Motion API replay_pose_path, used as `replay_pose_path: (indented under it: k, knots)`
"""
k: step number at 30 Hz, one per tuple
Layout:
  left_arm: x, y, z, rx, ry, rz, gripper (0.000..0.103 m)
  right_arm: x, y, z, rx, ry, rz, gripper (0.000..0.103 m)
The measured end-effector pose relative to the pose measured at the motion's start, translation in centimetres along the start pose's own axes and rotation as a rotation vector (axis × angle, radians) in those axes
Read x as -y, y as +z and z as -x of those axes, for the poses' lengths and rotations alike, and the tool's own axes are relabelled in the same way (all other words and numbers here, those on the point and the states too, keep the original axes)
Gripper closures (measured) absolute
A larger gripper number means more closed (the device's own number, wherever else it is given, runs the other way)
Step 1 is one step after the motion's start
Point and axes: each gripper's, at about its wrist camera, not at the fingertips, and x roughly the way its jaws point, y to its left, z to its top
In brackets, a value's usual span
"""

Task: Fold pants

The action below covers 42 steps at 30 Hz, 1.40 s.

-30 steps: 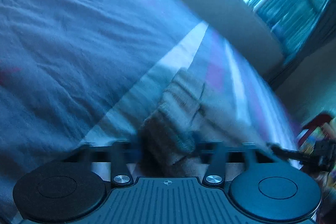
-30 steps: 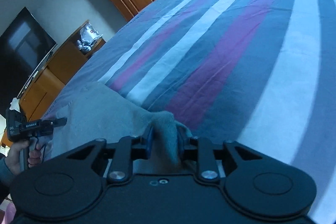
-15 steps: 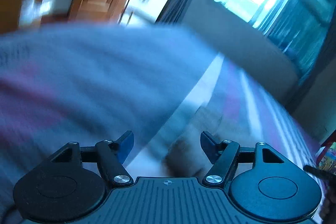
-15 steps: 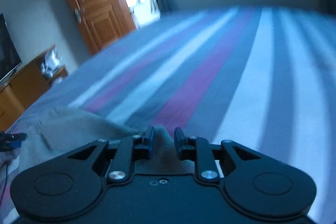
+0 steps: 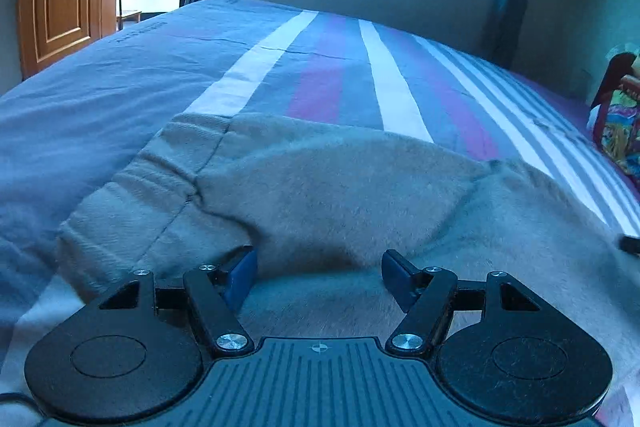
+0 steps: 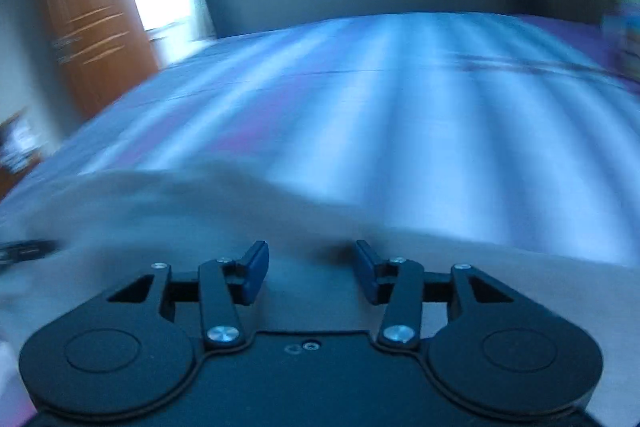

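The grey pants (image 5: 328, 195) lie bunched on the striped bed (image 5: 120, 99), directly ahead of both grippers. The left gripper (image 5: 318, 277) and right gripper (image 6: 310, 273) have jaws spread, holding nothing. The fabric looks soft, light and floppy; the stitched waistband (image 5: 160, 179) probably offers the firmest hold.

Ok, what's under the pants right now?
The pants lie on the striped bedspread, whose blue, white and purple stripes run out from beneath their far edge. Anything else beneath the fabric is covered, so I cannot tell.
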Motion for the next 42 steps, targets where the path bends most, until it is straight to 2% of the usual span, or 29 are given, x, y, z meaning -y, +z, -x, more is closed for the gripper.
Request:
replay_pose_path:
  k: [3,6,8,9,10,11,15,17,19,22,25,28,29,32,33,34,35,37,38,39,40,41,42]
  knots:
    - [0.0,0.2,0.2,0.000,0.005,-0.008,0.034,9.2,-1.6,5.1,0.033,-0.158,-0.061,0.057]
    - [-0.2,-0.5,1.0,0.000,0.017,0.001,0.034,17.9,-3.1,10.4,0.062,-0.312,-0.177,0.056]
    - [0.1,-0.9,1.9,-0.006,0.025,-0.004,0.034,21.9,-3.9,13.3,0.074,-0.469,-0.253,0.051]
    - [0.2,-1.2,2.6,-0.010,0.030,-0.011,0.034,23.8,-4.5,14.8,0.080,-0.521,-0.311,0.052]
    - [0.2,-1.4,3.2,-0.008,0.034,-0.015,0.034,25.1,-5.2,16.3,0.090,-0.521,-0.375,0.053]
    - [0.1,-1.7,3.7,-0.003,0.035,-0.014,0.034,26.3,-5.9,18.4,0.124,-0.483,-0.444,0.052]
    - [-0.7,-3.0,4.3,-0.022,0.033,0.010,0.033,27.4,-9.7,25.8,0.303,-0.347,-0.598,0.051]
    - [-0.6,-3.4,4.2,-0.020,0.039,0.007,0.033,27.8,-11.7,27.1,0.329,-0.293,-0.688,0.053]
    - [-0.2,-3.5,4.0,-0.023,0.043,-0.013,0.023,28.1,-13.0,26.6,0.323,-0.251,-0.743,0.058]
    - [0.5,-3.5,3.5,-0.035,0.054,-0.036,0.016,28.8,-14.2,25.7,0.302,-0.211,-0.814,0.066]
    - [0.7,-3.4,3.4,-0.037,0.060,-0.025,0.015,29.9,-14.5,24.3,0.264,-0.205,-0.901,0.070]
    - [0.7,-3.5,3.4,-0.033,0.058,-0.019,0.015,30.1,-14.4,23.8,0.261,-0.204,-0.927,0.071]
    - [0.6,-3.5,3.4,-0.033,0.055,-0.018,0.015,30.1,-14.3,23.6,0.263,-0.211,-0.921,0.095]
    - [0.5,-3.5,3.4,-0.037,0.049,-0.022,0.015,29.1,-14.0,25.1,0.344,-0.210,-0.866,0.095]
    - [0.5,-3.5,3.4,-0.038,0.047,-0.023,0.015,29.0,-14.0,25.1,0.342,-0.231,-0.851,0.095]
    - [0.4,-3.5,3.3,-0.039,0.045,-0.024,0.015,29.3,-14.2,24.5,0.302,-0.252,-0.855,0.095]
    - [0.4,-3.5,3.4,-0.041,0.044,-0.023,0.015,29.9,-14.6,23.7,0.247,-0.266,-0.881,0.095]
    - [0.4,-3.5,3.4,-0.041,0.042,-0.025,0.015,29.8,-14.9,24.1,0.271,-0.238,-0.904,0.087]
    - [0.4,-3.5,3.4,-0.040,0.041,-0.026,0.015,29.4,-14.9,24.9,0.301,-0.238,-0.900,0.078]
    - [0.3,-3.6,3.4,-0.038,0.040,-0.024,0.015,29.0,-15.1,25.4,0.323,-0.254,-0.905,0.055]
    - [0.3,-3.7,3.3,-0.036,0.040,-0.018,0.014,28.9,-15.4,25.5,0.320,-0.270,-0.923,0.042]
    - [0.4,-3.7,3.2,-0.034,0.043,-0.017,0.014,29.2,-15.6,25.1,0.310,-0.262,-0.942,0.041]
    - [0.5,-3.7,3.1,-0.034,0.047,-0.018,0.013,29.5,-15.6,24.5,0.288,-0.245,-0.955,0.045]
